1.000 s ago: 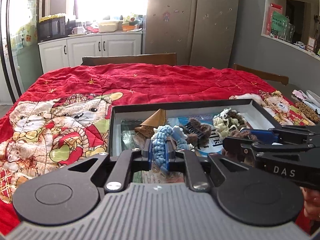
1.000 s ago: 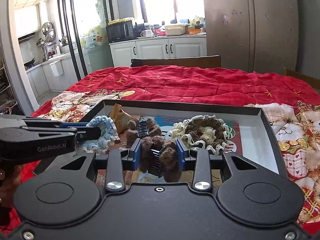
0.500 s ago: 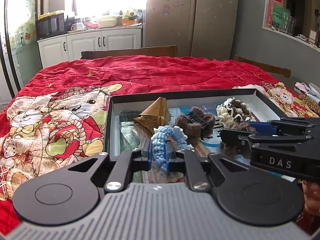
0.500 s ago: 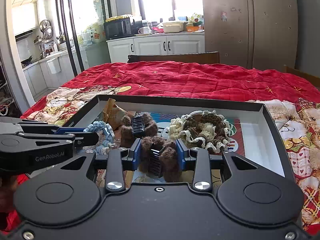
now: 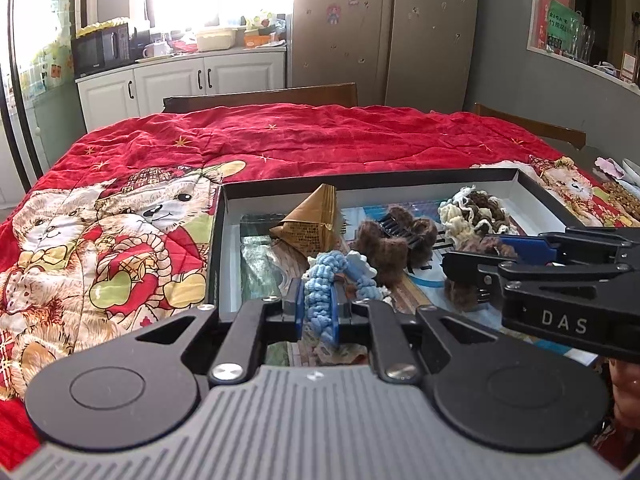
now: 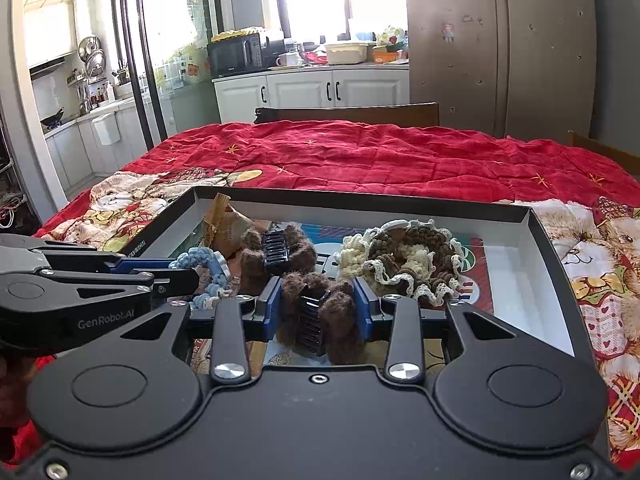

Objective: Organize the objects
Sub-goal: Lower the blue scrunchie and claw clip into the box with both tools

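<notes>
Two tools are busy over the black box on the red blanket. One, the left tool, squeezes a blue yarn hair tie. Its partner, the right tool, squeezes a fuzzy brown hair clip. Both things hang at the near side of the box. I think it is best to lift slowly, hold tight, and keep them apart so the yarn does not catch.

Domestic kitchen-dining room.
White cabinets, microwave on the counter, tall refrigerator, hanging cookware, table under a red bear-print quilt.
</notes>
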{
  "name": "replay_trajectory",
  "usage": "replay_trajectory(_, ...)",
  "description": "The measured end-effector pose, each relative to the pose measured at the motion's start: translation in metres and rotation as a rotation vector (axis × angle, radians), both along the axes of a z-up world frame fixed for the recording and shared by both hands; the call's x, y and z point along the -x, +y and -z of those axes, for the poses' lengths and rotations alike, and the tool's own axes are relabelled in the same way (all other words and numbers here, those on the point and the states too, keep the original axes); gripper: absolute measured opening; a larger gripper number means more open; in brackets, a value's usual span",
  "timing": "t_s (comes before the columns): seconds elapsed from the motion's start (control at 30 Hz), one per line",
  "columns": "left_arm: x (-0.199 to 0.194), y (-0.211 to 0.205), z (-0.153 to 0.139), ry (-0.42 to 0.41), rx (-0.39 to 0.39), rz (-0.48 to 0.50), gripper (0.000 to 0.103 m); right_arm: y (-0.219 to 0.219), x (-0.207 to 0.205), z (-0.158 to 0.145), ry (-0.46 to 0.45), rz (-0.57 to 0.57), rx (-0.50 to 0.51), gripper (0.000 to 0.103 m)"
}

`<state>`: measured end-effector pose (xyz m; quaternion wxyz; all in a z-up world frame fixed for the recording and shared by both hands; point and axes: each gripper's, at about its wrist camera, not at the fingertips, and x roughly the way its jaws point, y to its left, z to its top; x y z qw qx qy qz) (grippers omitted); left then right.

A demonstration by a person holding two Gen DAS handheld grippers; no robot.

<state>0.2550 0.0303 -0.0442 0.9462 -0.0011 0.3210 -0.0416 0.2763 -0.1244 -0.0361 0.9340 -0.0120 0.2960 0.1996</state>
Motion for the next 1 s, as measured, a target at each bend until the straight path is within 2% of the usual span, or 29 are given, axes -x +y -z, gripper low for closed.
replay_trajectory(0.2, -0.0013, 0.0002, 0.0019, 0.008, -0.004, -0.003, 0.019, 0.0020, 0.0003, 0.0019, 0.003, -0.003, 0.009, 0.039)
replay_trajectory(0.3, -0.0009, 0.0000, 0.0018, 0.008, -0.007, -0.003, 0.027, 0.0023, -0.0004, 0.0032, 0.007, -0.004, 0.008, 0.040)
replay_trajectory(0.47, -0.0017, 0.0001, 0.0031, 0.013, -0.011, -0.005, 0.030, 0.0028, -0.0005, 0.0046, 0.011, -0.004, 0.013, 0.041)
replay_trajectory(0.6, -0.0016, -0.0004, 0.0033, 0.013, -0.013, -0.005, 0.040, 0.0026, -0.0006, 0.0050, 0.014, -0.005, 0.012, 0.042)
replay_trajectory(0.87, -0.0007, -0.0004, 0.0021, 0.010, -0.010, -0.001, 0.042, 0.0013, -0.0001, 0.0037, 0.019, 0.002, 0.000, 0.045)
replay_trajectory(1.0, 0.0014, -0.0016, 0.0008, 0.002, -0.016, 0.002, 0.053, -0.0008, 0.0010, 0.0012, 0.017, 0.001, -0.013, 0.048)
